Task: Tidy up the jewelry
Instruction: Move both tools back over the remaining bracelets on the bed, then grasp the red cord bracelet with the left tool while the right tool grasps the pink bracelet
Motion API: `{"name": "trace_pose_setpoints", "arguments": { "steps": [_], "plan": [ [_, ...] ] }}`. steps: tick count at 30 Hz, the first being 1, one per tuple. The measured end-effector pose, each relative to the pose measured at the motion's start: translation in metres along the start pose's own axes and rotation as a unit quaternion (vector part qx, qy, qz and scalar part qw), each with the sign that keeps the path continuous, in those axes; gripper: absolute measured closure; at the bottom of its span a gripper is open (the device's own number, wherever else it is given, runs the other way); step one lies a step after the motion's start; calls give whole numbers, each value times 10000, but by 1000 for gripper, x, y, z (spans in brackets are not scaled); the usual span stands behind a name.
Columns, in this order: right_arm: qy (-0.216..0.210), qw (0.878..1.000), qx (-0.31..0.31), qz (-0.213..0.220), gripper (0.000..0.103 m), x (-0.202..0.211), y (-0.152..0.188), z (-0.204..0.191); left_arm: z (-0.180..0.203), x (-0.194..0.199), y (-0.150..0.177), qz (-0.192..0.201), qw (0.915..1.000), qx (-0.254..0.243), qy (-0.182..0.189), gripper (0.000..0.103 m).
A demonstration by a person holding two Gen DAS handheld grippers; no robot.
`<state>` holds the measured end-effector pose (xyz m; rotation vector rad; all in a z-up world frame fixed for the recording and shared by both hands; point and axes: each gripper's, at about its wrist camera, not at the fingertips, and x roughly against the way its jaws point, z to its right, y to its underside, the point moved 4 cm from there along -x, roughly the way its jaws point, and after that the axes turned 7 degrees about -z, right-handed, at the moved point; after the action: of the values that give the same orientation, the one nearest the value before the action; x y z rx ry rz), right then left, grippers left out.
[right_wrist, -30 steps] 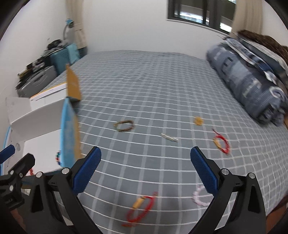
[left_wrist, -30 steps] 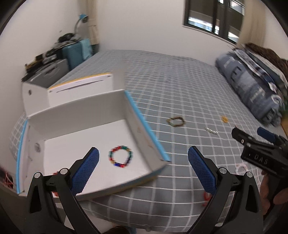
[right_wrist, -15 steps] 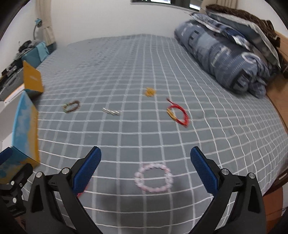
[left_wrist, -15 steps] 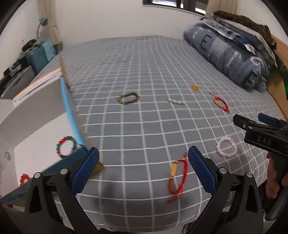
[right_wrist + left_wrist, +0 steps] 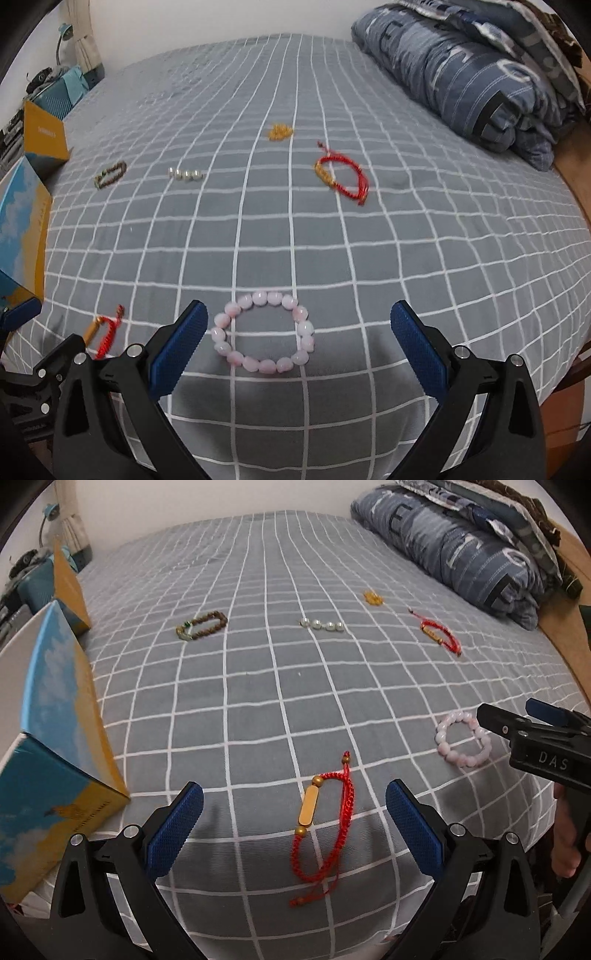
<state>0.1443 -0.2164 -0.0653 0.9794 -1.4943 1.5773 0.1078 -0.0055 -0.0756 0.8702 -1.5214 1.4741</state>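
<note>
My left gripper (image 5: 295,812) is open and empty, its jaws either side of a red cord bracelet with a gold bar (image 5: 325,823) near the bed's front edge. My right gripper (image 5: 295,332) is open and empty, framing a pink bead bracelet (image 5: 264,332); that bracelet also shows in the left wrist view (image 5: 463,742). Farther back lie a brown bead bracelet (image 5: 201,626), a pearl strand (image 5: 323,624), a second red cord bracelet (image 5: 439,633) and a small yellow piece (image 5: 373,598). The blue and yellow box (image 5: 55,716) stands at the left.
The grey checked bedspread (image 5: 295,240) holds everything. A folded blue quilt (image 5: 480,81) lies at the far right, by a wooden bed edge (image 5: 576,177). Clutter and a teal case (image 5: 62,92) stand at the far left by the wall.
Both grippers swung right, away from the box's inside, and came lower over the bed. The red cord bracelet now sits between the left jaws and the pink bracelet between the right jaws.
</note>
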Motion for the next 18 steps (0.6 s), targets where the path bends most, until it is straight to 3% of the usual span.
{"name": "trace_pose_setpoints", "arguments": {
  "steps": [5,9,13,18],
  "plan": [
    [13,9999,24,-150,13,-13,3,0,0,-13,3,-113,9999,45,95,8],
    [-13,9997,-96,-205,17,-19,1,6,1,-27,6,-342,9991,91,220,15],
    [-72,9993,-145,-323,22,-26,1,7,3,-32,7,-385,9992,55,127,20],
    [-38,9986,-94,-528,34,-36,3,5,5,-33,8,-424,9991,0,69,36]
  ]
}}
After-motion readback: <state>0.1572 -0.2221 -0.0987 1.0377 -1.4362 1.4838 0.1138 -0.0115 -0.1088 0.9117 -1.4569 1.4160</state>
